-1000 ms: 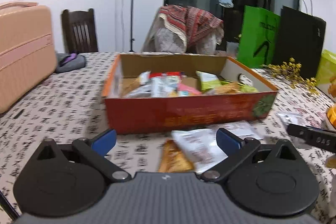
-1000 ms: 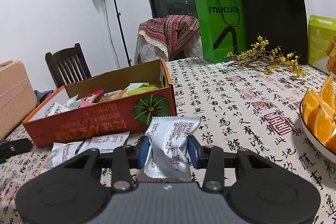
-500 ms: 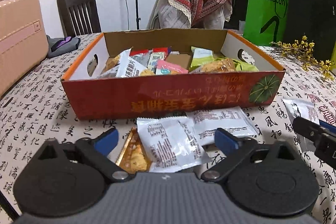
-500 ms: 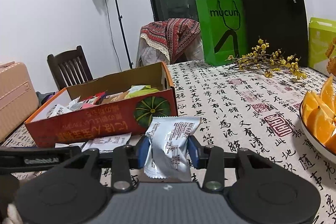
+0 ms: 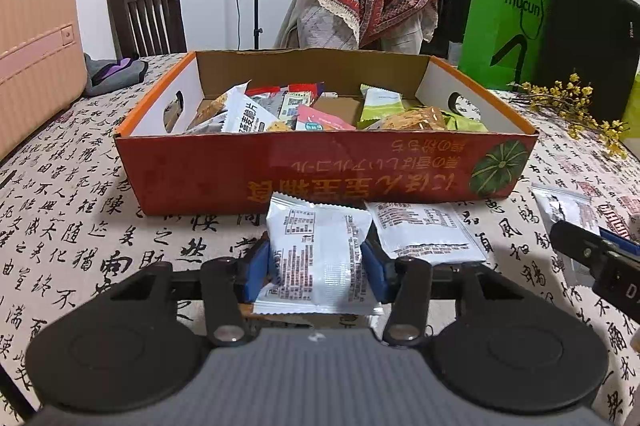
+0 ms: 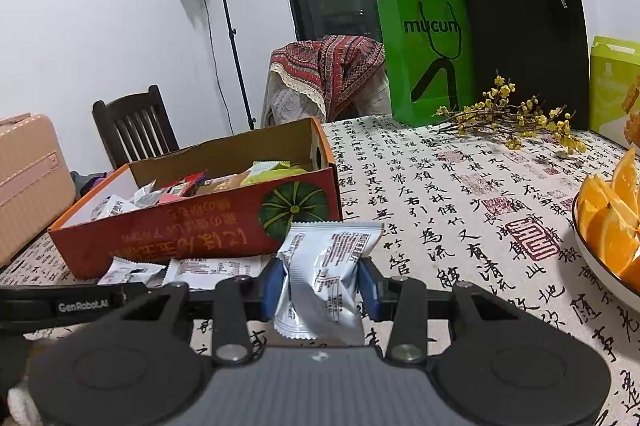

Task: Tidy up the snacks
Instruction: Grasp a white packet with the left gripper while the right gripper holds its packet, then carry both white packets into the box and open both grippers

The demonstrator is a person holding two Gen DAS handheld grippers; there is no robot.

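An orange cardboard box (image 5: 320, 170) holding several snack packets stands mid-table, and its front wall (image 6: 192, 230) also shows in the right wrist view. Just in front of it, a white snack packet (image 5: 316, 250) lies between the blue pads of my left gripper (image 5: 316, 270). The jaws are closing and the pads touch both of the packet's sides. Another white packet (image 5: 424, 230) lies flat to its right. My right gripper (image 6: 320, 284) is shut on a silvery snack packet (image 6: 324, 266), held just above the tablecloth right of the box.
A pink suitcase (image 5: 32, 46) stands at the left table edge. A green bag (image 6: 424, 58), a black bag (image 6: 524, 42) and yellow flowers (image 6: 516, 118) line the back right. A bowl of orange wedges (image 6: 608, 226) sits far right. Chairs stand behind the table.
My left gripper has dropped toward the packets in front of the box, and its jaws have swung in from wide open onto the white packet. The right gripper has held still with its packet.
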